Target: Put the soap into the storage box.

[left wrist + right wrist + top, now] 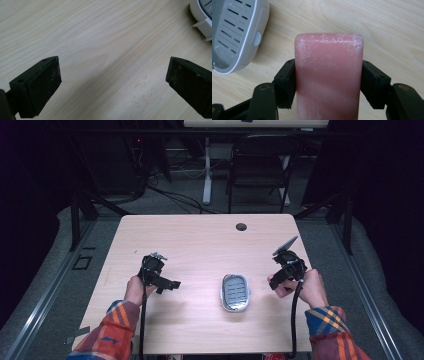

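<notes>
A pink soap bar (329, 77) sits clamped between the jaws of my right gripper (328, 80), held just over the wood. In the high view that gripper (281, 279) is right of a white and grey slotted soap dish (235, 292), and the pink bar (278, 285) peeks out by the hand. The dish (234, 32) lies to the upper left in the right gripper view, with nothing in it. My left gripper (170, 284) is on the left side of the table, pointing toward the dish. Its jaws (112, 82) are wide apart over bare wood, with the dish's edge (202, 15) at top right.
The light wooden table (200, 240) has a cable hole (241, 226) near its far edge. A black chair (260, 167) and a white desk leg (206, 170) stand beyond it. Cables lie on the floor behind.
</notes>
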Demonstrator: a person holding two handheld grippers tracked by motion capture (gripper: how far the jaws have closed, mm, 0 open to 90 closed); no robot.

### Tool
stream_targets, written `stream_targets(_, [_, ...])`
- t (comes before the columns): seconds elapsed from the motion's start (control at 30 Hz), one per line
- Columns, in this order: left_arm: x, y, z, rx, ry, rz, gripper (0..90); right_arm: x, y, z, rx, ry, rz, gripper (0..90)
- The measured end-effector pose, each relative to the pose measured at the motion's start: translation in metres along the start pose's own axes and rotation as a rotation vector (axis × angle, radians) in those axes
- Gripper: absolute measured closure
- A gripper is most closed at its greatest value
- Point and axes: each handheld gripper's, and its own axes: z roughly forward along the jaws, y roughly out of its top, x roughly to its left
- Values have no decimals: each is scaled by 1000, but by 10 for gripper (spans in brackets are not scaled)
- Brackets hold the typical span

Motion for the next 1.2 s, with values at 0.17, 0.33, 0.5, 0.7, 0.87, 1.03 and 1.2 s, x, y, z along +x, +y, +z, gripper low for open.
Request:
stream_targets(0.17, [0, 1, 1, 2, -2, 2, 0, 1, 4, -8, 4, -1, -7, 364])
stream_targets(0.33, [-1, 1, 2, 4, -4, 4, 0, 1, 5, -13, 8, 1, -11, 364])
stream_targets(0.5, [-1, 2, 3, 5, -5, 4, 0, 2, 7, -17, 11, 0, -25, 364])
stream_targets(0.7, [-2, 3, 3, 4, -6, 9, 0, 6, 11, -20, 15, 3, -32, 363])
stream_targets(0.87, [-2, 3, 3, 5, -6, 7, 0, 9, 14, -23, 18, -2, -43, 364])
stream_targets(1.03, [-2, 3, 4, 8, -8, 7, 0, 13, 18, -27, 16, 0, -55, 364])
stream_targets(1.2, [-2, 4, 4, 8, -8, 10, 0, 16, 22, -30, 26, -3, -71, 363])
